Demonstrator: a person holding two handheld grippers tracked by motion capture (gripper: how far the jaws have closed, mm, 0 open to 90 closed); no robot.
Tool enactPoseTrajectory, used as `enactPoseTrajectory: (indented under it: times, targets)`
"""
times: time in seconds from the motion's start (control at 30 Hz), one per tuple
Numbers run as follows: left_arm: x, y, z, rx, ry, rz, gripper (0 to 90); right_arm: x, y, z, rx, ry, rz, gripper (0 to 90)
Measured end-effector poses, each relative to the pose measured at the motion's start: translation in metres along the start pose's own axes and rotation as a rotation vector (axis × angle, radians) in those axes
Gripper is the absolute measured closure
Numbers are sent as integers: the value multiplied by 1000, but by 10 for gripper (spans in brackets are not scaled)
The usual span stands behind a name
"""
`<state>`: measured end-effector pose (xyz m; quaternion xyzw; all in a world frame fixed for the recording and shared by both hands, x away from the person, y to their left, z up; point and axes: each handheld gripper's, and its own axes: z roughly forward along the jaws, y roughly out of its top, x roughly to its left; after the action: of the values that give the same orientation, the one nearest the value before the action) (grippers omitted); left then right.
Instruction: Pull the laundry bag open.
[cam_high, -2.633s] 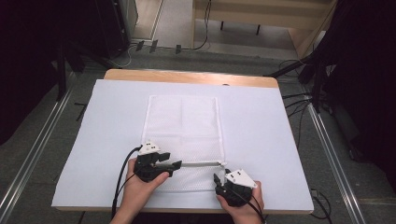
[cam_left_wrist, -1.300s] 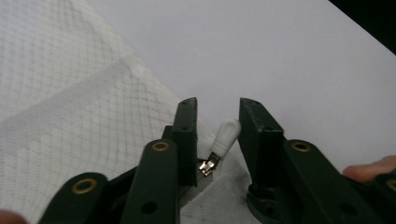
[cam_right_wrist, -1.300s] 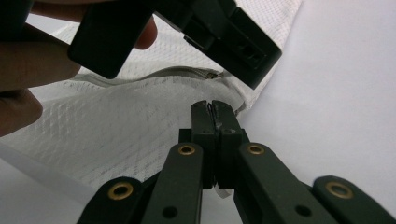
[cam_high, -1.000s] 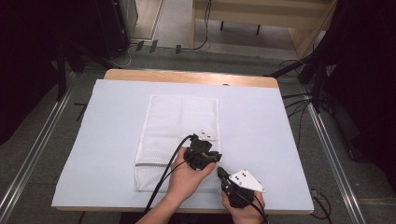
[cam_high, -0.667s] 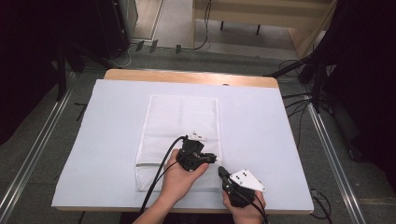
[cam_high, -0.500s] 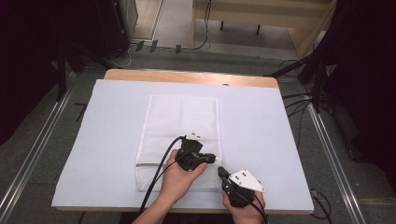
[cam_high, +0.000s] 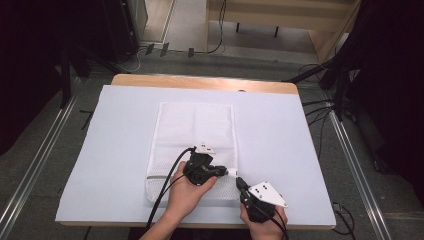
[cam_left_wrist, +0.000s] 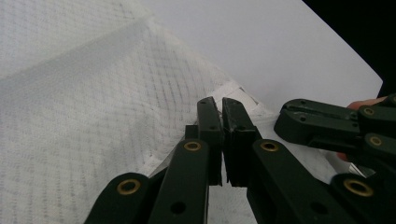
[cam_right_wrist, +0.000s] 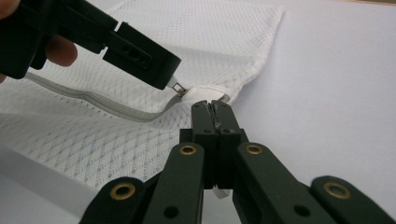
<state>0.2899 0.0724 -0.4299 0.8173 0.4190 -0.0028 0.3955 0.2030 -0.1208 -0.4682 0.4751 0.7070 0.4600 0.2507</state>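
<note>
A white mesh bag (cam_high: 195, 130) lies flat on the white table cover (cam_high: 100, 150), its zipper (cam_right_wrist: 93, 100) running along the near end. My left gripper (cam_high: 226, 171) is shut on the small metal zipper pull (cam_right_wrist: 179, 89), close to the bag's near right corner. In the left gripper view its jaws (cam_left_wrist: 220, 103) are pressed together over the mesh, and the pull is hidden between them. My right gripper (cam_right_wrist: 212, 106) is shut on the bag's corner edge, just beside the pull. In the high view the right gripper (cam_high: 240, 183) sits at the table's near edge.
A wooden table edge (cam_high: 200, 82) shows beyond the white cover. Cables (cam_high: 320, 107) and dark stands surround the table on the floor. A metal rail (cam_high: 35, 165) runs along the left side.
My left gripper has travelled from the bag's near left edge rightward along the zipper to the right corner, then eased slightly back. The right gripper has held its place.
</note>
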Motion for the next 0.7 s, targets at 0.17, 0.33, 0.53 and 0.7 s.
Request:
enactPoseTrajectory:
  times: [0.17,0.33,0.53,0.7]
  targets:
    - [4,-5,-4,-4,25,4,883,0,0,-1,-9,-2,0,900]
    - [13,-12,-11,-10,53,-11,882,-1,2,-3,-13,1,-4,900]
    - [35,-22,-28,-22,89,-56,882,-5,4,-7,-19,-4,-8,900]
    - [56,-34,-46,-48,111,-109,882,-4,5,-8,-17,-7,-15,900]
